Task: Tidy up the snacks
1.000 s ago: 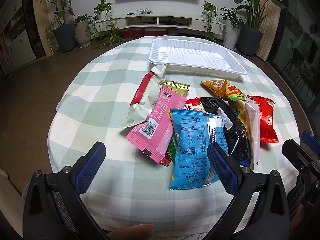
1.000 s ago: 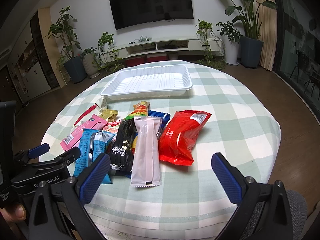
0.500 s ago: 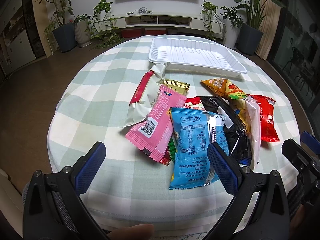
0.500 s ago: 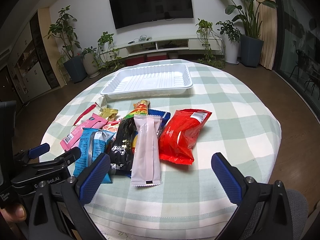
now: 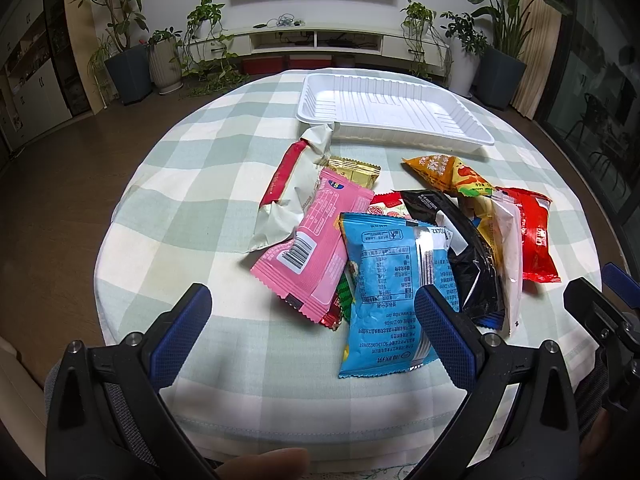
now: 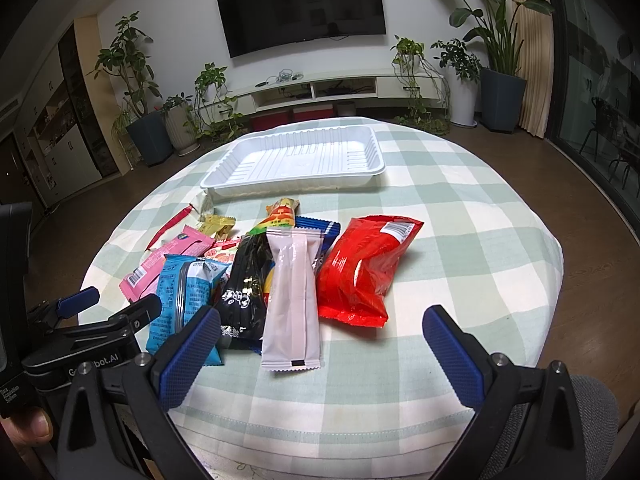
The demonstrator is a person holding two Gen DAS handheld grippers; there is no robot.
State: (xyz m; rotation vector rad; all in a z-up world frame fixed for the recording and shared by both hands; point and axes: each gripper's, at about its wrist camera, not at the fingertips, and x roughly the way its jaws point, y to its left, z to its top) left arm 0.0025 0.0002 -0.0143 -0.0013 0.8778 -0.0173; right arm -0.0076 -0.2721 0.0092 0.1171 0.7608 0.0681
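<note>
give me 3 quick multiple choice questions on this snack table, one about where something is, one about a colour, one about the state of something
1. Where is the white tray relative to the snack pile?
A. beyond the pile, on the far part of the table
B. under the pile
C. on the floor

2. What colour is the packet at the right edge of the pile?
A. green
B. red
C. purple

3. What state is the tray in?
A. full of snacks
B. upside down
C. empty

Answers:
1. A: in the right wrist view the tray sits past the packets, toward the TV side of the checked tablecloth.
2. B: the red packet lies rightmost, beside the long pale pink packet.
3. C: its ribbed floor is bare; every packet, such as the blue packet, lies on the cloth. The left claw and the right claw are both open and hold nothing.
</note>
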